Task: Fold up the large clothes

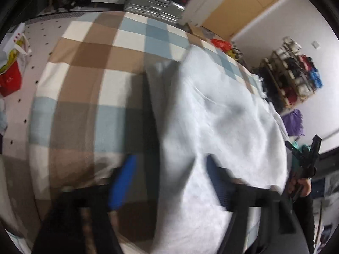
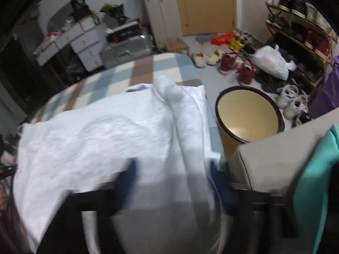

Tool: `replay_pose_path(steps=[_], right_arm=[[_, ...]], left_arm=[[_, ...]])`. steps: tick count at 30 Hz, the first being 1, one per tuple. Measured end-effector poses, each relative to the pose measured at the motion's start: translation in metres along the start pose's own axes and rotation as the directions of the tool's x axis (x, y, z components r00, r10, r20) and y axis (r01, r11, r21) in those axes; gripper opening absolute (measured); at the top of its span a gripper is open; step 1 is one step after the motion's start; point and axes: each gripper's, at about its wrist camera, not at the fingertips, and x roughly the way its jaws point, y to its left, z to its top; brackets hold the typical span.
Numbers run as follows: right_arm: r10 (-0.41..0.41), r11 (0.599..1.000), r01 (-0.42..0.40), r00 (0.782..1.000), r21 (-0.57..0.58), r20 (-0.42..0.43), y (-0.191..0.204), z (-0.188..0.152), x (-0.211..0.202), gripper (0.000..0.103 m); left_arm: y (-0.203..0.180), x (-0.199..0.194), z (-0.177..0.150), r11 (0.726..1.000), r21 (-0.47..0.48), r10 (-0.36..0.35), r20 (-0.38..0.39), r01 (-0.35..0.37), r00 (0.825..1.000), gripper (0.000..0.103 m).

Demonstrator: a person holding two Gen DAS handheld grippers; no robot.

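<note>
Checked bedding in brown, cream and pale blue covers the bed (image 1: pixel 89 80) that serves as the work surface, with a cluttered bedroom around it: a silver suitcase (image 1: pixel 154 6) past the bed's far end, a shoe rack (image 2: pixel 300 27) along the wall, and a yellow waste bin (image 2: pixel 247 116) on the floor just beside the bed's near corner.

On the bed lies the white garment (image 2: pixel 95 131), a large pale top, spread across the side nearest the bin. One part of it is already doubled over into a thick ridge (image 2: pixel 186 114) running along the bin-side edge.

Both views are blurred by motion. The left gripper (image 1: pixel 169 182) has its blue fingers (image 1: pixel 122 182) set wide apart, with white cloth bulging up between them; whether the cloth is pinched I cannot tell. The right gripper (image 2: pixel 175 182) likewise shows blue fingers (image 2: pixel 129 182) spread wide, straddling the folded ridge without visibly clamping it.

This looks like a mid-fold stage: one side turned in, the rest still flat. The next move probably calls for seizing a free edge on the side away from the bin and carrying it across evenly, keeping the layers from bunching.
</note>
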Motion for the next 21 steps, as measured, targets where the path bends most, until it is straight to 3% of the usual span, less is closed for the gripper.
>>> replay_pose_path(steps=[4,7,10,11,12,14,16,18,21], right_arm=[[0.028,0.999,-0.030,0.998,-0.039,-0.052,-0.001,-0.025,-0.018,0.081],[0.029,0.998,-0.036,0.992,-0.055,-0.126,-0.002,-0.044,-0.011,0.081],[0.036,0.998,-0.043,0.985,-0.035,-0.169,-0.004,-0.054,0.000,0.081],[0.053,0.998,-0.057,0.983,-0.013,-0.177,-0.007,-0.054,0.003,0.081],[0.087,0.996,-0.086,0.976,0.016,-0.198,-0.008,-0.055,0.008,0.082],[0.083,0.996,-0.085,0.976,-0.003,-0.201,-0.004,-0.057,0.011,0.081],[0.093,0.994,-0.104,0.976,-0.045,-0.199,0.003,-0.057,0.010,0.059],[0.130,0.990,-0.137,0.971,-0.018,-0.202,0.005,-0.060,0.005,0.047],[0.160,0.986,-0.167,0.964,-0.017,-0.212,0.007,-0.076,-0.006,0.043]], left_arm=[[-0.007,0.017,-0.012,0.996,-0.015,-0.089,-0.080,0.088,0.993,0.070],[-0.011,0.035,-0.018,0.996,-0.020,-0.093,-0.166,0.091,0.982,0.070],[-0.025,0.037,-0.022,0.998,0.010,-0.056,-0.119,0.058,0.991,0.070],[-0.030,0.042,-0.023,0.999,0.022,-0.036,-0.141,0.040,0.989,0.065],[-0.037,0.042,-0.024,0.999,0.045,0.009,-0.130,-0.003,0.992,0.054],[-0.044,0.048,-0.024,0.999,0.045,0.020,-0.178,-0.012,0.984,0.028],[-0.049,0.046,-0.028,0.998,0.047,0.053,-0.179,-0.045,0.982,0.025],[-0.054,0.040,-0.035,0.995,0.065,0.089,-0.187,-0.078,0.978,0.023],[-0.055,0.029,-0.053,0.990,0.093,0.120,-0.195,-0.103,0.973,0.023]])
